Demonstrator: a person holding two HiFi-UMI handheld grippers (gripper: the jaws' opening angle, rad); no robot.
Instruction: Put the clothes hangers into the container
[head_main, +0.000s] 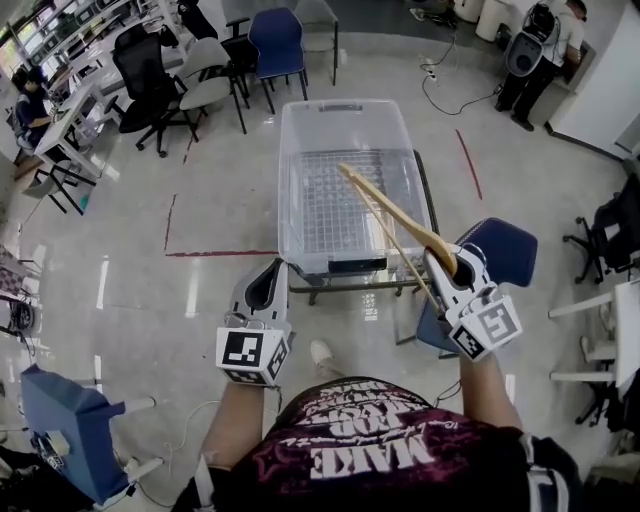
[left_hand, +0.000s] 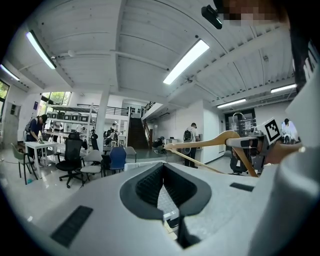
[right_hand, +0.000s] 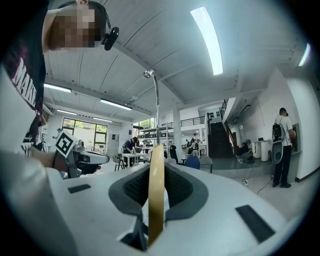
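Wooden hanger (head_main: 392, 218) was pinched at one end between the right gripper's (head_main: 447, 265) jaws. The left gripper (head_main: 272, 275) hovered beside it, jaws slightly parted and empty. Beyond them, the hanger slanted over the clear plastic container (head_main: 300, 180)

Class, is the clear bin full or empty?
Empty: the bin shows a bare see-through bottom; the one hanger is clamped in the right gripper, not dropped in.

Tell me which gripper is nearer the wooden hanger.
Right. The right gripper has its jaws shut on the wooden hanger at its near end; the left gripper is empty, off to the hanger's left, not touching it.
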